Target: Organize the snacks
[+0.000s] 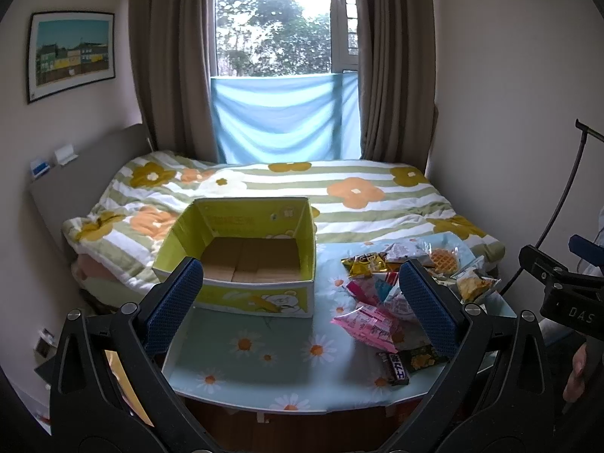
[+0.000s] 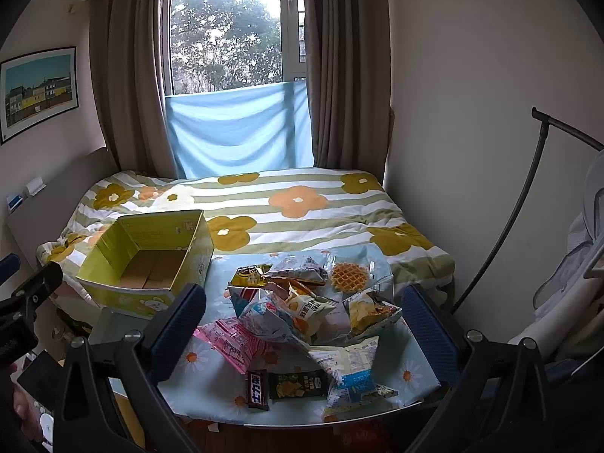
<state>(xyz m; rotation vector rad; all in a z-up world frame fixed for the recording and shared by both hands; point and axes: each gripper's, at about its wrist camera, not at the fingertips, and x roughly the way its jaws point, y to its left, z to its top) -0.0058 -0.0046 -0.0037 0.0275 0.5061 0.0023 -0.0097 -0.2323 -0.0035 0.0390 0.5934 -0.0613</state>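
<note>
Through the left wrist we are seeing the box (image 1: 241,260) sitting empty on the counter (image 1: 264,373), open side up, its long axis running across us; the left gripper (image 1: 302,304) is holding its jaws spread on nothing

Through the right wrist the snacks (image 2: 302,321) are lying heaped beside the box, none sorted, and the right gripper (image 2: 304,332) is hovering with jaws spread, empty

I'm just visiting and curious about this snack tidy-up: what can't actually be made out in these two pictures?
- Cardboard box, both views: its near inside corner is hidden by its own front wall.
- Snack pile: lower packets are buried under upper ones; most print is too small to read.
- Left view: the blue finger covers part of the pile.
- Table: its near edge is cut off by both tools.
</note>
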